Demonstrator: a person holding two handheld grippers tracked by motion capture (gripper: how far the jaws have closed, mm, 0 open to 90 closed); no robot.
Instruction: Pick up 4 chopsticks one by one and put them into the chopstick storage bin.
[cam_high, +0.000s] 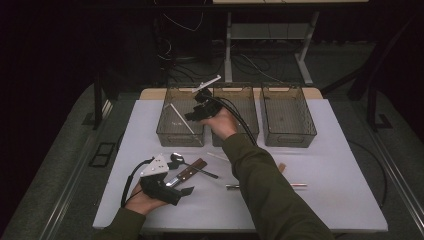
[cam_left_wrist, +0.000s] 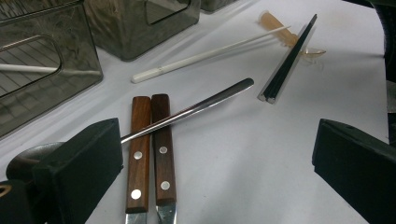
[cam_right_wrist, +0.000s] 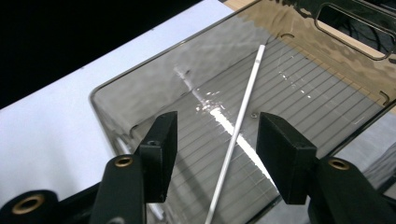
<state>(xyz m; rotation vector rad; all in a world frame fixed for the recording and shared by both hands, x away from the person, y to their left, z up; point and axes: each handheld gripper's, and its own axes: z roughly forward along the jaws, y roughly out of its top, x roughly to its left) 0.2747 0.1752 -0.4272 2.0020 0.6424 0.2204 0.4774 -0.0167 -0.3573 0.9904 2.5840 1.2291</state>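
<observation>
White surface (cam_high: 325, 200): carries cutlery in front and three smoky clear bins at the back.
Left tool (cam_high: 172, 192): near edge, resting low, jaws wide apart, nothing between them.
Knives (cam_left_wrist: 152, 154): two wooden handles side by side just ahead of the left tool.
Spoon (cam_left_wrist: 187, 112): steel, its handle lying across both knife handles.
Chopsticks (cam_left_wrist: 287, 63): dark pair farther off; a white stick (cam_left_wrist: 205, 55) beside them.
Right tool (cam_high: 192, 116): over the left bin (cam_high: 172, 135), jaws apart, empty.
White rod (cam_right_wrist: 238, 126): lying slantwise inside that bin, below the jaws.
</observation>
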